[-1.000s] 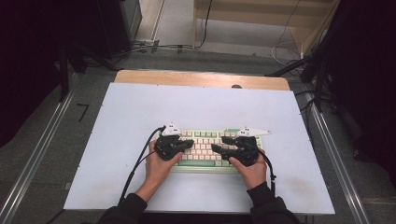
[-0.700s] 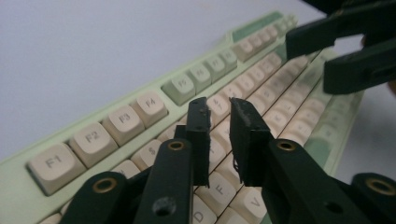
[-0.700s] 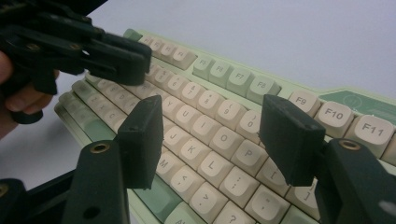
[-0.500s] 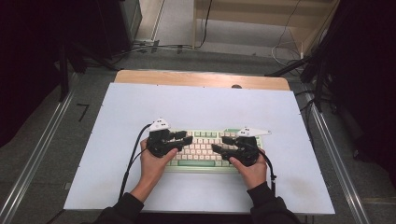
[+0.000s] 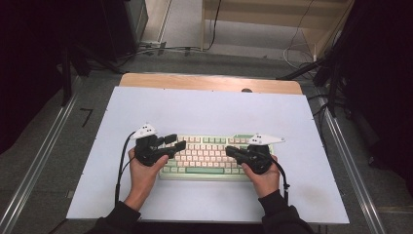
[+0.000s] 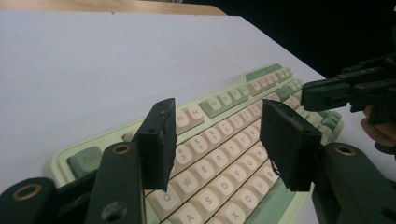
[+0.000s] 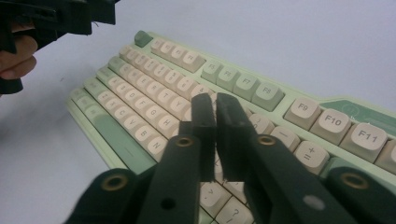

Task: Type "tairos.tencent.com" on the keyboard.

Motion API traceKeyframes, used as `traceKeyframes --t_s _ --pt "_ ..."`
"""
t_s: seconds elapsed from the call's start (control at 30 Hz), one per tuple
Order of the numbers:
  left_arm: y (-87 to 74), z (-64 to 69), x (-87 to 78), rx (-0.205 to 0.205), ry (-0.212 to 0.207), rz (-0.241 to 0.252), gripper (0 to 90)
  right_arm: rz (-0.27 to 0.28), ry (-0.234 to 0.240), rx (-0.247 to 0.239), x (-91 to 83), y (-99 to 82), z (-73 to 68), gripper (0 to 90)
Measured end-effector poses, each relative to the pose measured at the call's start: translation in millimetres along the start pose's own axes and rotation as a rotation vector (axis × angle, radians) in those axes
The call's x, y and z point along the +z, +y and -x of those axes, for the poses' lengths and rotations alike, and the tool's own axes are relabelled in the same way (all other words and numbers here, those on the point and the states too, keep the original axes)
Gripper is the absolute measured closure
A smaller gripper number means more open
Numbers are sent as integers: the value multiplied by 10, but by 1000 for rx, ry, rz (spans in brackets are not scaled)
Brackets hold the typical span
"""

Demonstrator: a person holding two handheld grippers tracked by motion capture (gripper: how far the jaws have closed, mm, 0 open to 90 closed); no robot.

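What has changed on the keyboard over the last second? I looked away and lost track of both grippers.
The left gripper has drawn off toward the keyboard's left end, and its jaws have just been opening, with nothing between them. The right gripper kept its place, and its jaws have just closed, pads almost together and empty. The keyboard and the table stayed put.

White table (image 5: 204, 109) carries a keyboard (image 5: 209, 155) (pale green).
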State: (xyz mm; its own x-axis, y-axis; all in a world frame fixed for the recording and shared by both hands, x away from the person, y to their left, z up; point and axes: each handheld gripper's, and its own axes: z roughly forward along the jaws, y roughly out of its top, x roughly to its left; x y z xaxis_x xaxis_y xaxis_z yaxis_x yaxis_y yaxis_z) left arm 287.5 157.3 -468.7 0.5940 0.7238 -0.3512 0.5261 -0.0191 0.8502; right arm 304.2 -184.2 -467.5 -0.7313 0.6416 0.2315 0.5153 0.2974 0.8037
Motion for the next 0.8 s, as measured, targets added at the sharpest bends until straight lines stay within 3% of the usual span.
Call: traceKeyframes --t_s 0.3,0.8 --pt "-51 -8 -15 2 12 -5 457 -6 7 -29 -72 -1 -10 872" --pt "-109 44 4 10 3 -24 458 -146 -6 -67 16 -125 -43 872"
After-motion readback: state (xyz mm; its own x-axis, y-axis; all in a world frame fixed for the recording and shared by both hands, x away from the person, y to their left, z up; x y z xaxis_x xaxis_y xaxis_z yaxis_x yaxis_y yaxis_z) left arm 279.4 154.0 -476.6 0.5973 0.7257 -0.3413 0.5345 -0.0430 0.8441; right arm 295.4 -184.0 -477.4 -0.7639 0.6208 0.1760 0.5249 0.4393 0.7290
